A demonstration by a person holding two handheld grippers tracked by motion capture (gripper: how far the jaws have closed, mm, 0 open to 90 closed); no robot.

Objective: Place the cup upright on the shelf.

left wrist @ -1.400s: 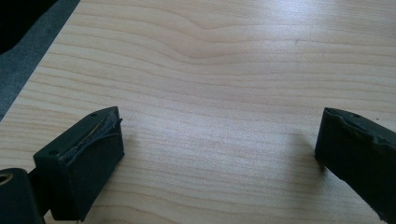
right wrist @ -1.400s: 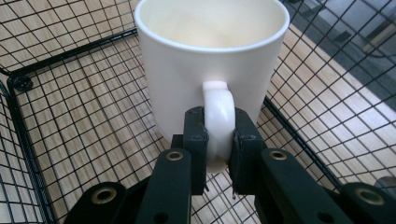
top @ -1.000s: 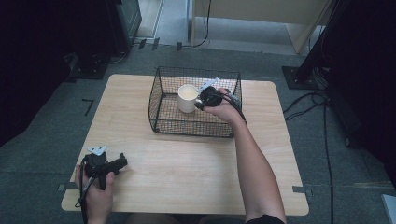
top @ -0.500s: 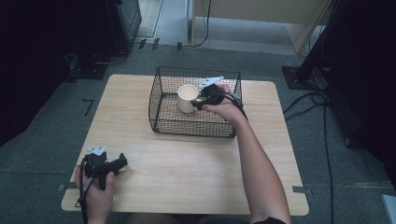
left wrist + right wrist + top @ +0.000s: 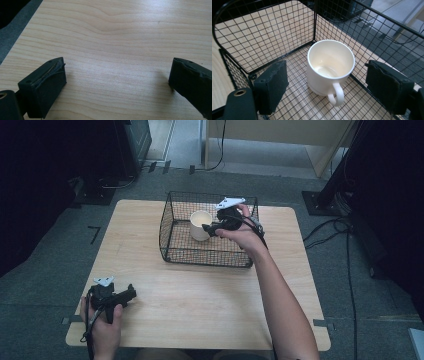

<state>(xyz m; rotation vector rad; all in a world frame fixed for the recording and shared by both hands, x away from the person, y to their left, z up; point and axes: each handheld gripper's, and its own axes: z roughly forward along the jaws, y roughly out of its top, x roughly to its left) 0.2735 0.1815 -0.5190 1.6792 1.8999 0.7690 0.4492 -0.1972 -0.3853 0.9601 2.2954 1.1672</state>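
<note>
**Cream mug standing free in the wire basket, right gripper open above it**

The cream mug [image 5: 201, 224] is sitting upright on the floor of the black wire basket [image 5: 172, 247], toward the basket's far side and near its middle. In the right gripper view the mug [image 5: 329, 67] is standing empty with its handle turned toward the camera, close to a corner of the basket [image 5: 287, 30]. The right gripper [image 5: 212, 229] is hanging over the basket just to the right of the mug, the hand wrapped round its body. Its jaws have just been opening; they are standing wide on either side of the mug and above it, the pads [image 5: 273, 81] clear of the mug's wall, so nothing is being held.

The left gripper [image 5: 131, 292] is lying low at the near left corner of the wooden table [image 5: 200, 295], well apart from the basket, gripped by the left hand [image 5: 102, 320]. In the left gripper view its pads [image 5: 47, 80] are standing far apart with bare table [image 5: 112, 37] between them, so it is open and holding nothing
</note>
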